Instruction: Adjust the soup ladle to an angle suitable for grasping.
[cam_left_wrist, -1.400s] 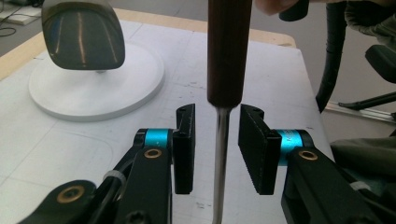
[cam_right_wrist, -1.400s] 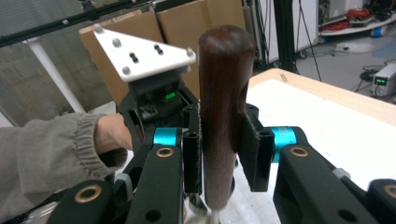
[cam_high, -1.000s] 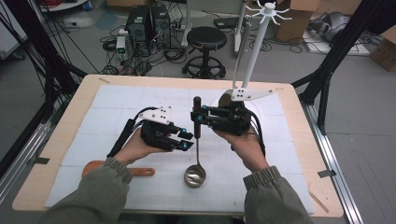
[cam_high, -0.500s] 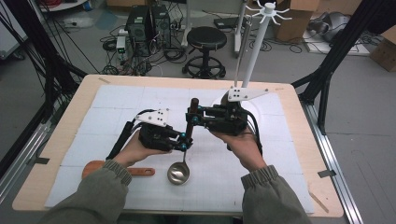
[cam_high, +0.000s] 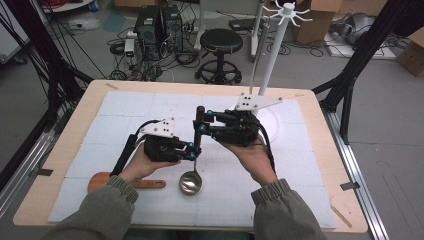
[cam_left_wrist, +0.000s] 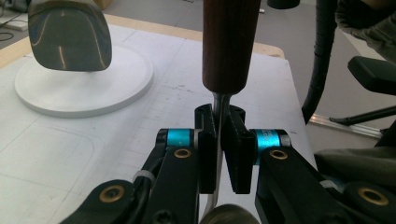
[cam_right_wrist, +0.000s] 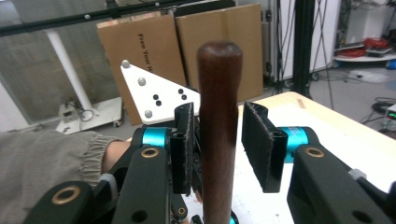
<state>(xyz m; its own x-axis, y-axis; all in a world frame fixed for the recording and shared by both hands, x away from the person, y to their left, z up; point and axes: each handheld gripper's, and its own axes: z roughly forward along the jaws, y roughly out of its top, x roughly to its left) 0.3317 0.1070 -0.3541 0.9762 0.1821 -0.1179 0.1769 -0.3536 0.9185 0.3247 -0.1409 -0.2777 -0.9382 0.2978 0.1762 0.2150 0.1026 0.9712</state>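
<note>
A ladle hangs upright above the table, its metal bowl (cam_high: 190, 182) low and its dark wooden handle (cam_high: 200, 112) on top. My left gripper (cam_high: 194, 150) is shut on the thin metal shaft (cam_left_wrist: 220, 100) just under the handle (cam_left_wrist: 231, 42); its jaws have just been closing there (cam_left_wrist: 219, 116). My right gripper (cam_high: 201, 121) straddles the top of the wooden handle (cam_right_wrist: 218, 93). Its jaws have just been opening: in the right gripper view (cam_right_wrist: 218, 121) a gap shows between the handle and one pad (cam_right_wrist: 259, 140), so it is open.
A wooden spatula (cam_high: 100, 181) lies near the front left of the white mat. A white hook stand (cam_high: 272, 55) rises from a round base (cam_high: 272, 122) at the back right. A shiny utensil blade (cam_left_wrist: 70, 35) hangs over that base (cam_left_wrist: 84, 88).
The ladle's bowl has swung to the left and a little toward the person. The left gripper has moved in under the right one and closed on the shaft.
</note>
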